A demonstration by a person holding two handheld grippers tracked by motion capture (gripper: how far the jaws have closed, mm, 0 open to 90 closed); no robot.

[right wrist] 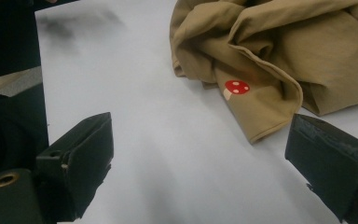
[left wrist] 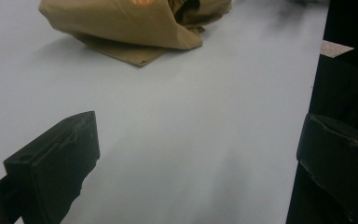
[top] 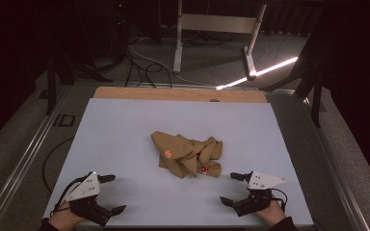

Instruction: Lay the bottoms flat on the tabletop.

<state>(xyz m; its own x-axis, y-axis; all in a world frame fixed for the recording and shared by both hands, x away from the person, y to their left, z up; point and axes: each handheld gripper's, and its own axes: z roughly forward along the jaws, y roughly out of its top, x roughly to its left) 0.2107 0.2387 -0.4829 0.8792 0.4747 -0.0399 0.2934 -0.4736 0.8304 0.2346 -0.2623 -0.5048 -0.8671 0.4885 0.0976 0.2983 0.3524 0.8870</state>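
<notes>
Both tongs — left gripper, right gripper — gaping wide, flanking crumpled tan cloth with mushroom print lying ahead; best pinching opposite hems.

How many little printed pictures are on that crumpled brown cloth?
2 show. A red mushroom sits near the cloth's front edge, toward the right gripper. An orange mark sits on its left part. Folds may hide more.
</notes>
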